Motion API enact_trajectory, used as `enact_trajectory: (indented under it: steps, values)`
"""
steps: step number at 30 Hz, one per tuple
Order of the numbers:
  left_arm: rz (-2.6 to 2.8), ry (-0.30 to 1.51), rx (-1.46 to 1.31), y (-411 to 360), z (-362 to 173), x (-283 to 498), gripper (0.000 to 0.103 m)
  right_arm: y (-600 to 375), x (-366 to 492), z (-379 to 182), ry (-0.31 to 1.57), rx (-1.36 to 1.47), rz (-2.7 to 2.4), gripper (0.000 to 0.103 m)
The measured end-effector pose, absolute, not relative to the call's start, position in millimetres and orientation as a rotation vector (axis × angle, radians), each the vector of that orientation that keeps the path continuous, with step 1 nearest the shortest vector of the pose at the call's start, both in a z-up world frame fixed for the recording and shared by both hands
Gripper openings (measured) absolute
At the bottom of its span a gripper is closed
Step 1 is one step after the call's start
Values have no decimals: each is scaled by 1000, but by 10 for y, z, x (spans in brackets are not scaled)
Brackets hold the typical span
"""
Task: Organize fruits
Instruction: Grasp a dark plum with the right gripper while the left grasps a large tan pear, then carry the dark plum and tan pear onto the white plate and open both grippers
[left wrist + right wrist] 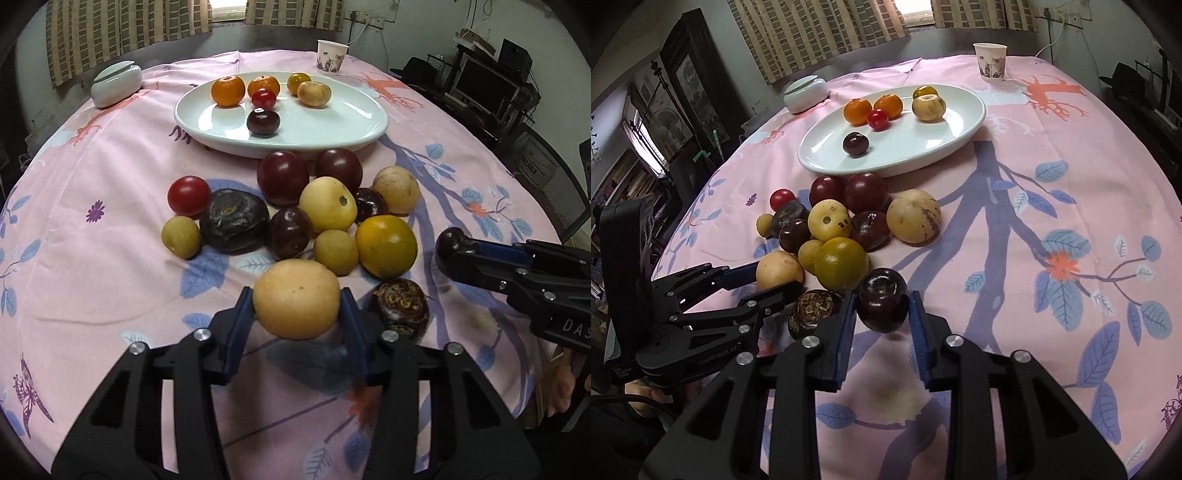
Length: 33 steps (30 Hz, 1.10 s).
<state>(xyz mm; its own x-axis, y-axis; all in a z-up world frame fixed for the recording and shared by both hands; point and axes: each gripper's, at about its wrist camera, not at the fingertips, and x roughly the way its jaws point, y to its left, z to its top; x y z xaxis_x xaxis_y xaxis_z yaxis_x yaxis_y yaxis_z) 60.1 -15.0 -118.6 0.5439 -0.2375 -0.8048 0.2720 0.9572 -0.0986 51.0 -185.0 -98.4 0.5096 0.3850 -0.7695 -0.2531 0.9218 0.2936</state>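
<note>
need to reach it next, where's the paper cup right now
The paper cup stands upright at the table's far edge, behind the white plate and to its right in both views.

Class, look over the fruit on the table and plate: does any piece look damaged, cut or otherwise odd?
Yes. The dark fruit lying nearest the left gripper looks cut or broken open, its top showing a mottled yellow-brown inside. The pale yellow fruit in the pile has a small hole and dark spots. The rest look whole.
</note>
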Motion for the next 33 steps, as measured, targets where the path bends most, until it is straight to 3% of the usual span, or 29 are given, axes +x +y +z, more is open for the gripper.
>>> enact_trajectory:
  steps: [26,33]
  values:
    - [-316,908,-51,132,-790,535,47,-1772,518,-863,936,142,393,30]
    - [-347,872,-21,177,-450,805,48,-1717,720,-520,897,55,444,30]
